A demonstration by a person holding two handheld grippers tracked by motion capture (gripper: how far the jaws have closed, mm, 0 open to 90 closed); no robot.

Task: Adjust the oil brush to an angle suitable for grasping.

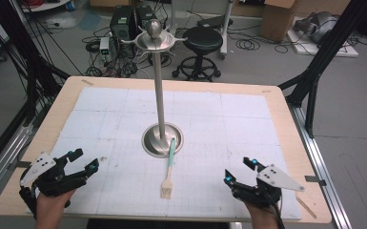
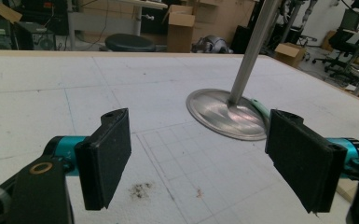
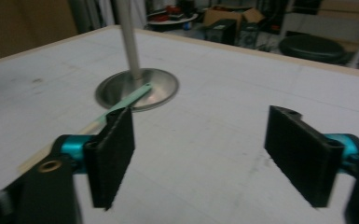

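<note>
High view: green-handled wooden pastry brush (image 1: 169, 168) lies lengthwise at centre bottom, between both grippers; right gripper (image 1: 240, 172) slightly nearer, left gripper (image 1: 86, 160) likewise spread, both empty.

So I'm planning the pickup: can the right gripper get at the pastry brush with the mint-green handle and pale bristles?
Probably yes. The right gripper is open and empty, and bare white mat lies between it and the brush, whose handle tip rests on the steel stand's round base.

black tongs (image 1: 83, 164), teal joints, grey plates
</note>
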